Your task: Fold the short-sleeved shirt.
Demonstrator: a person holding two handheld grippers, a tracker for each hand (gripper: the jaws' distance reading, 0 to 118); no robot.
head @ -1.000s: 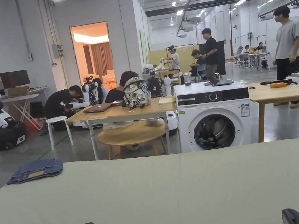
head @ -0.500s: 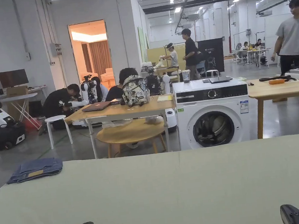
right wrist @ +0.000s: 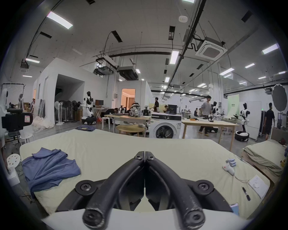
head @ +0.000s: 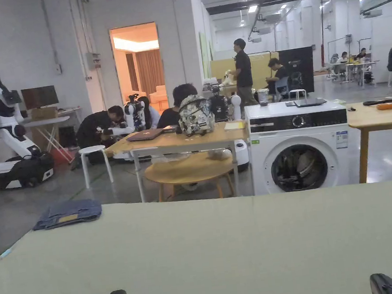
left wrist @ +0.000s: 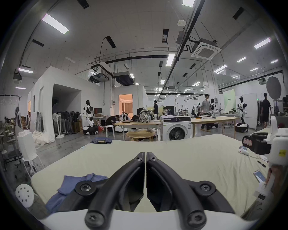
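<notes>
Left gripper (left wrist: 145,153) and right gripper (right wrist: 145,153): jaws closed tip to tip, nothing held, both above the pale green bed (right wrist: 155,149). Blue short-sleeved shirt (right wrist: 49,166) lies crumpled at the bed's near left corner, its hem reaching the left edge. Middle and far bed surface bare; folded jeans (head: 67,213) at the far left edge, small items (right wrist: 229,167) near the right edge.
</notes>
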